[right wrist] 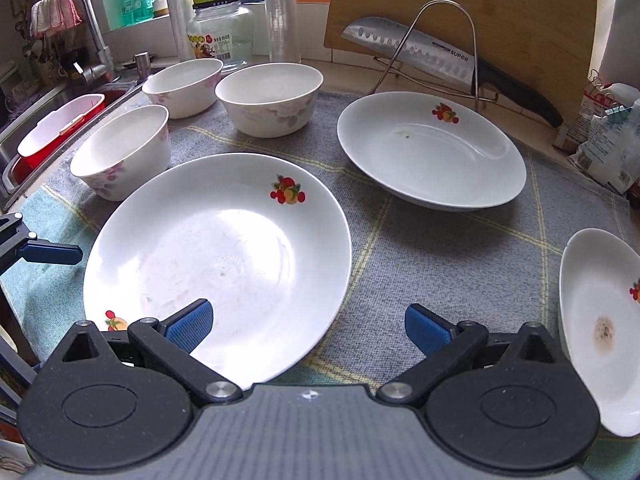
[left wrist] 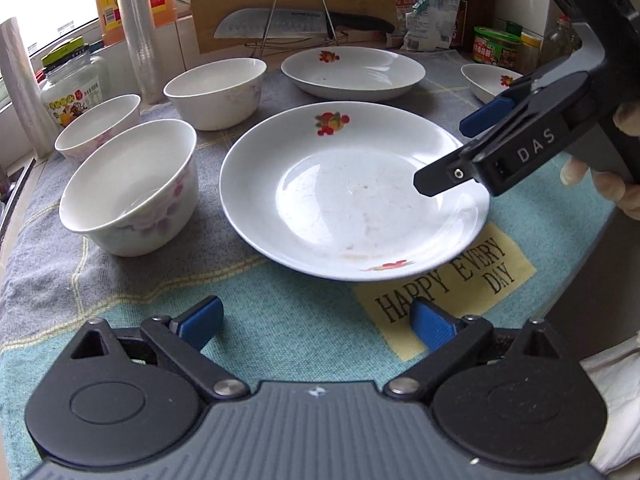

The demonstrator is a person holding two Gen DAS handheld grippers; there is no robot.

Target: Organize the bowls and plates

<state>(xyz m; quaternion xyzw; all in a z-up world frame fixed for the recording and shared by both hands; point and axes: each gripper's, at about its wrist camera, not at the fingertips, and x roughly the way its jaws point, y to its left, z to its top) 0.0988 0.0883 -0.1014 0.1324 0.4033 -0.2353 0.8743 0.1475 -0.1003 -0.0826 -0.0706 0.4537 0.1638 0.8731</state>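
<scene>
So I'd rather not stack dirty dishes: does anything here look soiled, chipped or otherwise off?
Yes. The plate at the right edge has a brown, dried-looking stain in its well. The far plate shows a small dark speck, and the near plate has faint smears. No chips or cracks are visible, and the three bowls look clean.

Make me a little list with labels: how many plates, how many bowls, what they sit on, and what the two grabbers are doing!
plates: three, all separate: near plate, far plate, right plate
bowls: three, unstacked
surface: checked cloth
left gripper: open, holding nothing
right gripper: open, over the near plate's edge
behind: knife on wire rack, cutting board
</scene>
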